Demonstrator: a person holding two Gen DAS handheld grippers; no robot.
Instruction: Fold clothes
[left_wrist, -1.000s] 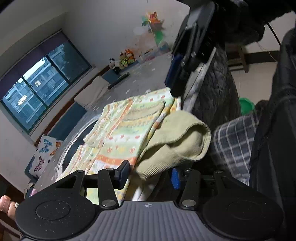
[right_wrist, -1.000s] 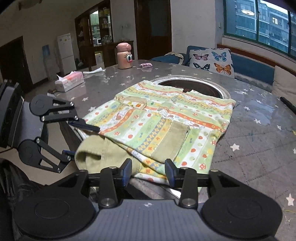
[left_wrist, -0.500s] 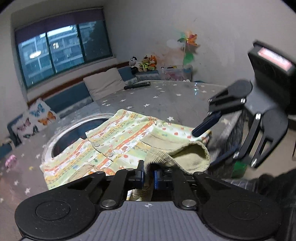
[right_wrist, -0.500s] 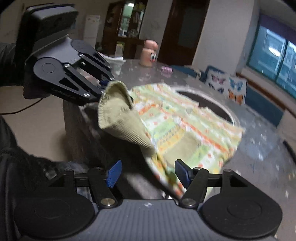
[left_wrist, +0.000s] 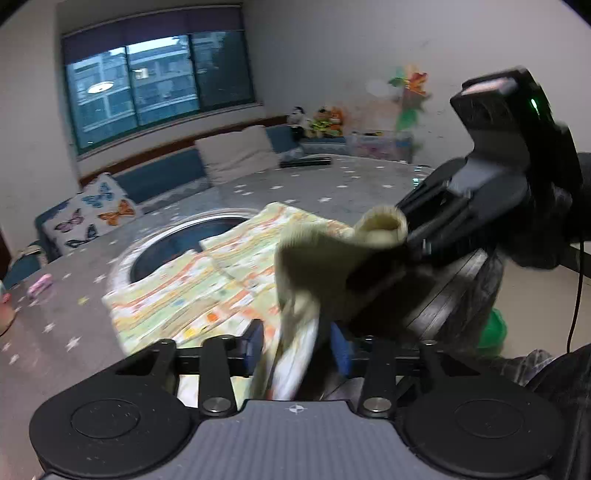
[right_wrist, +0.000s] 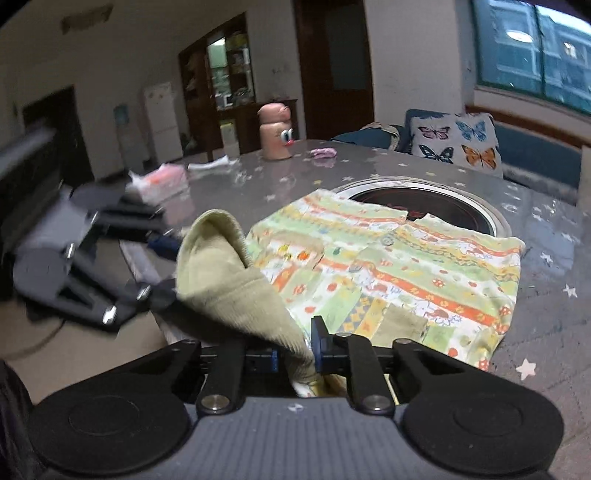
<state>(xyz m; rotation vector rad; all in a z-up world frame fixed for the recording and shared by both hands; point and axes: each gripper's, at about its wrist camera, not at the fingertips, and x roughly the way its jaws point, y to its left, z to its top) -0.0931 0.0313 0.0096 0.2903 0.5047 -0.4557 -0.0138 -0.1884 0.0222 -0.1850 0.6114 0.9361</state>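
Left hand-held gripper (left_wrist: 297, 347): jaws parted, cloth between them. Right hand-held gripper (right_wrist: 295, 350): jaws nearly closed, pinching cloth, level.

A home living room: butterfly cushion (right_wrist: 458, 142), fridge (right_wrist: 159, 118), plush toys (left_wrist: 317, 120).

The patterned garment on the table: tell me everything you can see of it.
The garment is a small piece of soft cloth, printed in light green, yellow and orange bands with little pictures, and has a plain olive ribbed cuff. Most of it lies flat on the grey starred table, its far edge over the round metal ring. The near cuff end is lifted. The right hand-held gripper is shut on it; the left hand-held gripper straddles the cloth, blurred.
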